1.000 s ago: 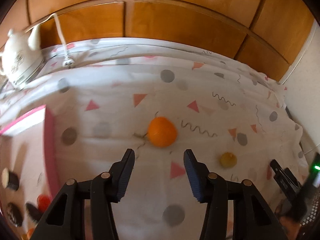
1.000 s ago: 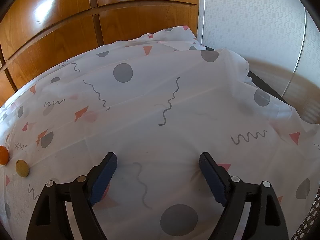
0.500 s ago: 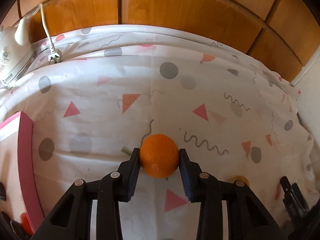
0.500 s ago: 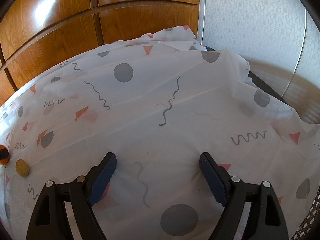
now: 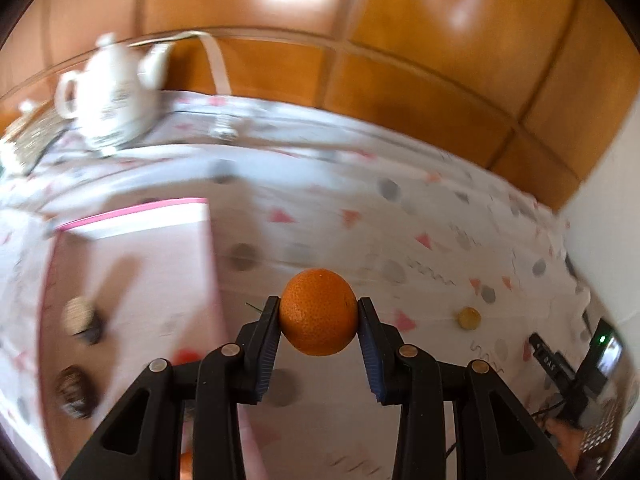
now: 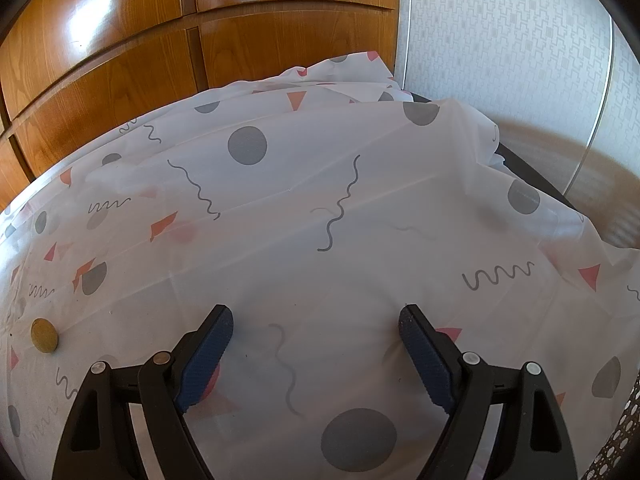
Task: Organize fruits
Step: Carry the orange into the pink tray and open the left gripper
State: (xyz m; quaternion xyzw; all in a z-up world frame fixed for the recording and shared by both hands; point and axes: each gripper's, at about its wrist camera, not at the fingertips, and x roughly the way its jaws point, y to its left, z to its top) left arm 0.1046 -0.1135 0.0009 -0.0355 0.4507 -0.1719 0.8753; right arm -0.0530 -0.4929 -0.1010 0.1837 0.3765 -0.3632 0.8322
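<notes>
Your left gripper [image 5: 318,322] is clamped on the orange [image 5: 318,312], held between both pads above the patterned desk [image 5: 420,272], just right of the pink tray [image 5: 132,212]. Your right gripper [image 6: 316,344] stands apart, nothing between its fingers.

Motion blur smears most of the left wrist view: the white teapot [image 5: 114,98] at the far left and the pink-edged tray [image 5: 132,216] are soft, and the round items in the tray [image 5: 80,316] are too smeared to identify. A small yellow-brown disc [image 5: 469,317] lies on the cloth [image 5: 400,240] to the right, too small to name. A dark device with a green light [image 5: 596,360] is cut off at the right edge.
</notes>
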